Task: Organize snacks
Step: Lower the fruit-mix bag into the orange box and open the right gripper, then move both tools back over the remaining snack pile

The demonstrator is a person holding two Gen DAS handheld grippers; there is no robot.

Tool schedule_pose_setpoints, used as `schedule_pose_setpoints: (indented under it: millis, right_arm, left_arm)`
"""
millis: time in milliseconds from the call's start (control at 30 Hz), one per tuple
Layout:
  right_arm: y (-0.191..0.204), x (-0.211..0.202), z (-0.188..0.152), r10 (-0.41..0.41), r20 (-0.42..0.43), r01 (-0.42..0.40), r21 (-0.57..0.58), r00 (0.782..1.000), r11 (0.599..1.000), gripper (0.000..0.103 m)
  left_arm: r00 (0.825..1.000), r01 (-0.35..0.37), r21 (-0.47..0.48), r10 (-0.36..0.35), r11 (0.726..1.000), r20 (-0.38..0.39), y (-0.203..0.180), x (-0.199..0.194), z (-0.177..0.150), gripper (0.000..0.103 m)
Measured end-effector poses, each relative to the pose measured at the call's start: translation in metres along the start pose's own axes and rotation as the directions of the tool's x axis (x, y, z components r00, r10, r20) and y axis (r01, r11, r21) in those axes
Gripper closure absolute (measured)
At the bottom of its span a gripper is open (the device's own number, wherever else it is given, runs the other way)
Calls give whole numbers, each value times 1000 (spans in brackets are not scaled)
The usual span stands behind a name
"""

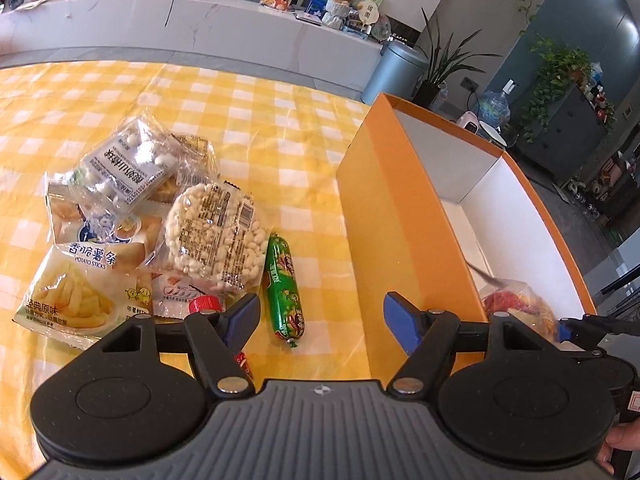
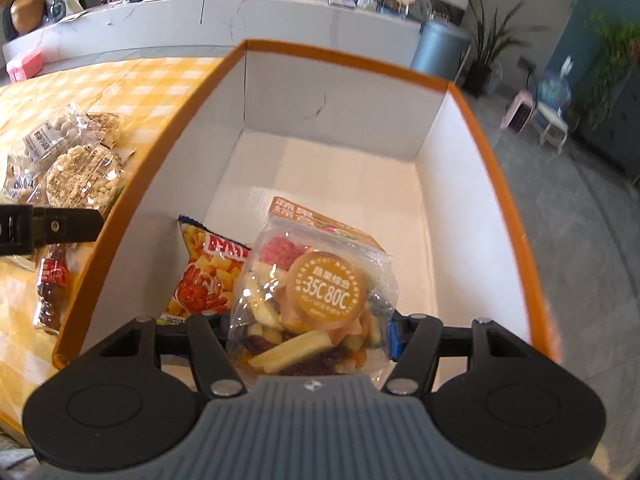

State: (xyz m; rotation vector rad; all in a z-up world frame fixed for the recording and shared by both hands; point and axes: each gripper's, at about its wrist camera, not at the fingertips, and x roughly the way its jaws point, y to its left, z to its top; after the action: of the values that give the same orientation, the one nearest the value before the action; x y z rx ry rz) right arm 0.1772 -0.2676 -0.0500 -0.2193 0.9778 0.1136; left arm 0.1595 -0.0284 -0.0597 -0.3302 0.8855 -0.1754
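Roughly early: right gripper [image 2: 310,338] is pinching the dried-fruit bag [image 2: 316,292] inside the orange box [image 2: 132,216], beside a chip bag [image 2: 208,276]; left gripper [image 1: 318,320] is hanging spread and empty over the remaining pile [image 1: 160,220].

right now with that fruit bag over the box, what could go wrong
1. The right gripper holds the dried fruit bag by its lower part; the slick, crinkled film might slip before it is placed.
2. The bag hangs over the chip bag in the box, so it may land on top and crush it.
3. The left gripper is open beside the sausage, close to the box wall; it could bump the box.
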Motion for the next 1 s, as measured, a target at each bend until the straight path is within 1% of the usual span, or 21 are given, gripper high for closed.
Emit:
schedule_pose_setpoints:
  millis: [33, 67, 100, 133, 267, 300, 333, 433, 567, 900, 1000]
  right_arm:
    - [0, 2, 0, 8, -9, -8, 5, 1000, 1000, 35]
    - [-1, 3, 1, 7, -14, -7, 4, 1000, 1000, 26]
    - [-1, 5, 2, -8, -16, 8, -5, 1000, 1000, 20]
    - [0, 6, 3, -24, -16, 24, -17, 1000, 1000, 17]
    - [-5, 8, 7, -15, -39, 14, -26, 999, 1000, 16]
    - [-5, 9, 8, -25, -41, 24, -27, 999, 999, 15]
    - [-5, 8, 9, -39, -36, 38, -33, 999, 999, 14]
    - [-4, 3, 8, -78, -8, 77, -52, 997, 996, 7]
    - [-2, -8, 7, -84, 23, 85, -48, 996, 995, 3]
    - [5, -46, 6, -95, 100, 100, -43, 990, 994, 3]
    - [8, -54, 5, -91, 119, 95, -25, 989, 995, 3]
  left_arm:
    - [1000, 0, -1, 0, 1000, -1, 1, 1, 0, 20]
    - [1000, 0, -3, 0, 1000, -1, 2, 1, 0, 20]
    - [1000, -1, -6, 1, 1000, -3, 2, 1, 0, 20]
    - [1000, -1, -9, 0, 1000, -4, 3, 2, 0, 20]
    - [1000, 9, -13, -9, 1000, -15, 2, 2, 0, 20]
    - [1000, 11, -12, -11, 1000, -14, 2, 2, 0, 20]
    - [1000, 13, -10, -13, 1000, -11, 2, 1, 0, 20]
    - [1000, 18, -6, -18, 1000, -4, 1, -2, 0, 20]
    - [1000, 19, -6, -19, 1000, 7, 0, -7, 1, 20]
    - [999, 12, 14, -13, 1000, 51, -6, -30, 7, 20]
    - [996, 14, 20, -16, 1000, 90, -5, -45, 10, 20]
